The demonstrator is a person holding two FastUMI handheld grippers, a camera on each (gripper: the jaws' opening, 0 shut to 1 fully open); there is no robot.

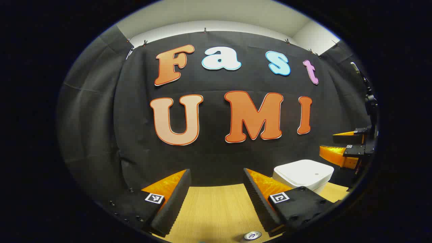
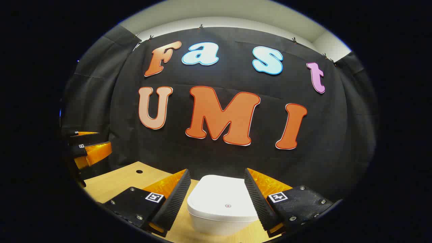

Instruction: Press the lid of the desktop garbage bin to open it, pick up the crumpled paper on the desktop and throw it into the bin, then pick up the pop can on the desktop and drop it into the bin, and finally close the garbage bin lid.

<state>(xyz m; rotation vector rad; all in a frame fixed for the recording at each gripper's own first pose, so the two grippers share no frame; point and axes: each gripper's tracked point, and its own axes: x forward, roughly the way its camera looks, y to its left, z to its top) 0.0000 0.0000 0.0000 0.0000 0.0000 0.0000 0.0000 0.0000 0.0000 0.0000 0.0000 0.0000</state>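
Right hand-held gripper, wide open and empty: lower 1 finger onto the closed bin lid straight ahead.

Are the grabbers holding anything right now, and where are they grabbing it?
Nothing is held. The left gripper is open over the bare table. The right gripper is open too, facing the closed white bin without gripping it.

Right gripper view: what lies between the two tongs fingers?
In the right gripper view, the white bin with its lid closed sits in the gap of the open right tongs, touching neither finger.
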